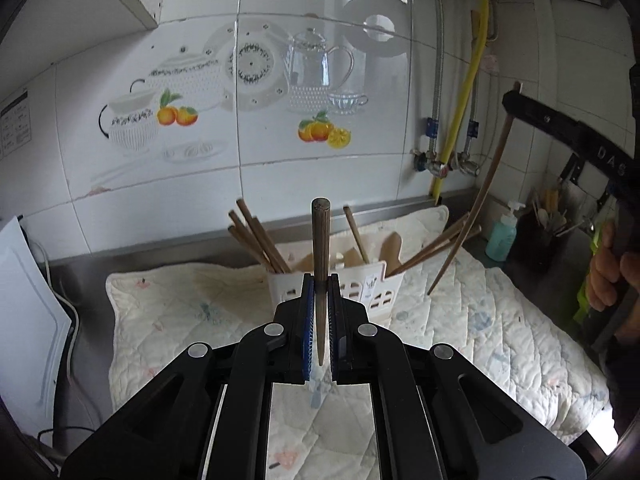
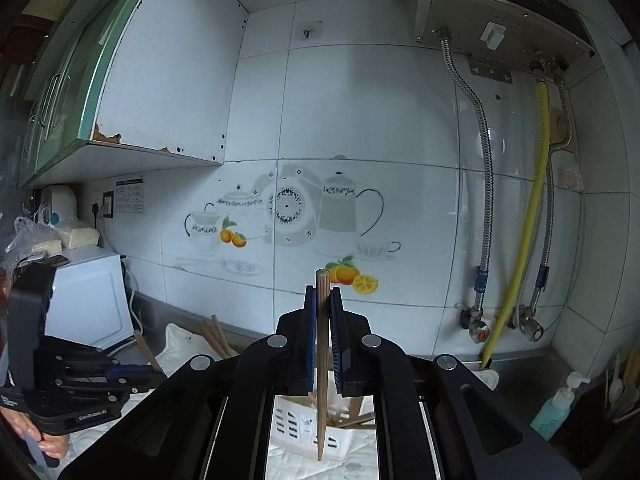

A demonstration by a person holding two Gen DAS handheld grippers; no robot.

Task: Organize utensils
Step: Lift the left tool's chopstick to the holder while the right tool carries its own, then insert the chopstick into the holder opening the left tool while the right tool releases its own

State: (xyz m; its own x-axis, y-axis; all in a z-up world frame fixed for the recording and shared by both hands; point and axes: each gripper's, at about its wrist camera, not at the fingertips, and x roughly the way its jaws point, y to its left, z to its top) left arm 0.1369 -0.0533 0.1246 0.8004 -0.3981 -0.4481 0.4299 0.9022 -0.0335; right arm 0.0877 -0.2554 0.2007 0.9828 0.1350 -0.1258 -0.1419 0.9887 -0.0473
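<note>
A pale quilted cloth mat [image 1: 500, 320] covers the steel counter below the white tiled wall [image 1: 320, 152], and on it stands a white slotted plastic utensil holder [image 1: 360, 292] with brown wooden chopsticks [image 1: 256, 236] and pale wooden spoons leaning in it. The left gripper [image 1: 320, 292] is pinched on one upright brown wooden chopstick [image 1: 320, 264] above the mat, just before the holder. The right gripper [image 2: 322, 304] pinches a second such chopstick [image 2: 321, 360] upright above the holder.

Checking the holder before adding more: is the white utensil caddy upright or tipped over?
Upright. The white caddy stands on the quilted mat, open top up, with chopsticks leaning out of it.
</note>
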